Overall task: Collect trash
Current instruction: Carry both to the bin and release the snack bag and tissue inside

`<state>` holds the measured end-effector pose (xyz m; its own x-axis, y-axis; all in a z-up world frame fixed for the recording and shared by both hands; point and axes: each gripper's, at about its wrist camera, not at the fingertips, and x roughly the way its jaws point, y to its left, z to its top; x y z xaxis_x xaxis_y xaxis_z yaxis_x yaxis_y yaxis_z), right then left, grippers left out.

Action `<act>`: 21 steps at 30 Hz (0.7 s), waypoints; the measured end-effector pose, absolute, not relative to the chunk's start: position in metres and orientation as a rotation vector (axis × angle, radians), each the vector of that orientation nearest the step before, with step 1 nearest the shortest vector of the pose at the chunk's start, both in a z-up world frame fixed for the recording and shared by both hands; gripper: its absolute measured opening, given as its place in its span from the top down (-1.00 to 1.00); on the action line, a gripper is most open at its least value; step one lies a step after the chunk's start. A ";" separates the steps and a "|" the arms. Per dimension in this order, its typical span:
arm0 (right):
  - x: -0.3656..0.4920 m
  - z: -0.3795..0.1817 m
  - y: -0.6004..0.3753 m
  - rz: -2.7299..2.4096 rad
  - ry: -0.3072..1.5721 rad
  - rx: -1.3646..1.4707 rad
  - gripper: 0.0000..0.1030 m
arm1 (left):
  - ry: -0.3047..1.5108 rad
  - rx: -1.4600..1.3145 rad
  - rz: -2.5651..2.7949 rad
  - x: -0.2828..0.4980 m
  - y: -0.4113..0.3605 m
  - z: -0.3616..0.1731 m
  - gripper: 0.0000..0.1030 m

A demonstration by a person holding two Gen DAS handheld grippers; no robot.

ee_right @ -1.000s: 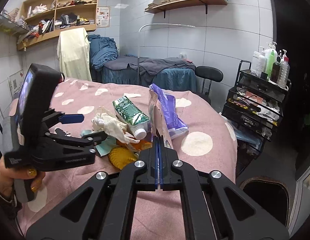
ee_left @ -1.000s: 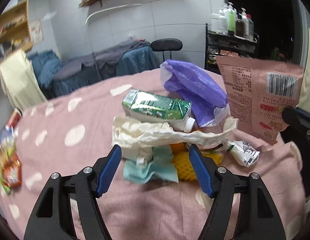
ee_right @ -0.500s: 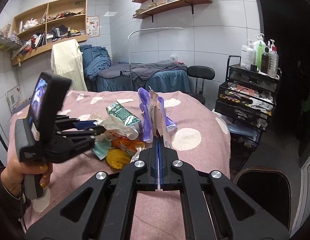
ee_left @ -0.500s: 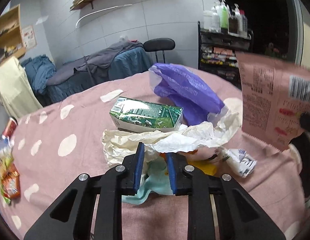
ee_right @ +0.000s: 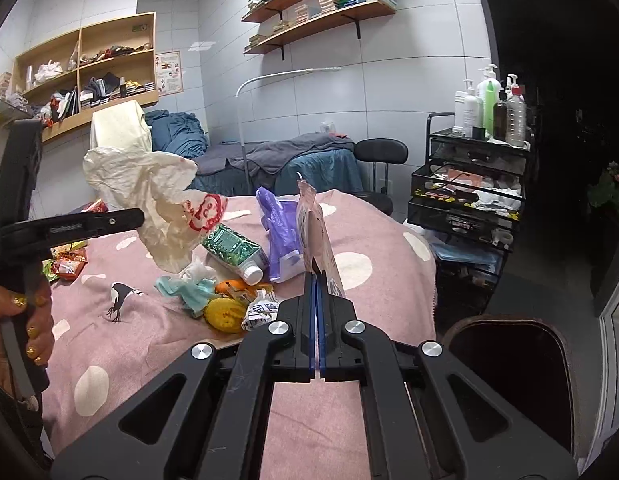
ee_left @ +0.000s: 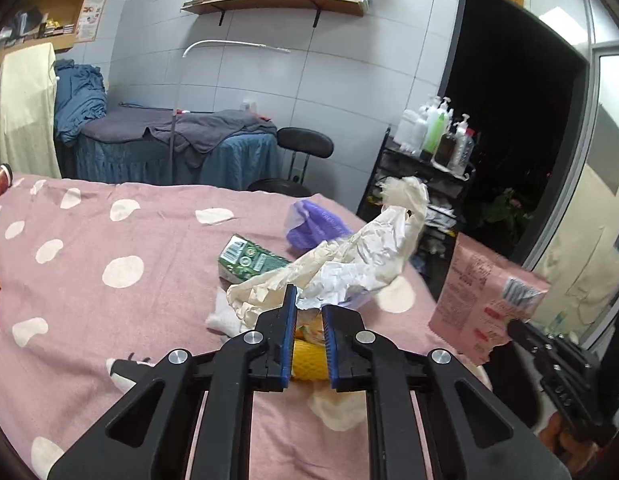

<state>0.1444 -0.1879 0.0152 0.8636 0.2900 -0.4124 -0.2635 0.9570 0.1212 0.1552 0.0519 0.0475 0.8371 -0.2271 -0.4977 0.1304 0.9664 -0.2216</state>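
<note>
Nearest the left wrist camera, the left tongs [ee_left: 308, 305] are clamped on the lower end of a crumpled cream plastic bag with red print [ee_left: 341, 264], which hangs clear above the pink white-spotted tabletop cover [ee_left: 121, 240]. In the right wrist view the right tongs [ee_right: 316, 280] are pressed tight on the edge of a flat pink snack packet [ee_right: 315, 232], held upright. At ten o'clock from those tongs a yellow foam net [ee_right: 225, 314], an orange scrap [ee_right: 239, 286] and a pale teal tissue [ee_right: 191, 288] lie close together. Beyond them lies a green drink carton with a white cap [ee_right: 235, 248], with a purple plastic bag [ee_right: 279, 232] just beside it at one o'clock. At four o'clock a dark bin opening [ee_right: 509, 364] stands off the tabletop's edge.
</note>
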 end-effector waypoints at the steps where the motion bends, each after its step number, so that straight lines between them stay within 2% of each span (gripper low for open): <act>1: 0.141 0.016 -0.190 0.286 0.438 0.065 0.96 | 0.539 -0.186 -0.197 0.151 0.050 0.050 0.75; 11: 0.107 0.019 -0.233 0.179 0.412 0.089 0.96 | 0.518 -0.194 -0.348 0.127 0.005 0.060 0.75; 21: 0.097 -0.001 -0.298 0.009 0.465 0.169 0.96 | 0.547 -0.145 -0.498 0.122 -0.061 0.050 0.75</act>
<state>0.0968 -0.2979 -0.0010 0.8939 0.0466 -0.4458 0.0303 0.9860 0.1638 0.1224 -0.0613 0.0498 0.7394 -0.4898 -0.4619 0.4141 0.8718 -0.2617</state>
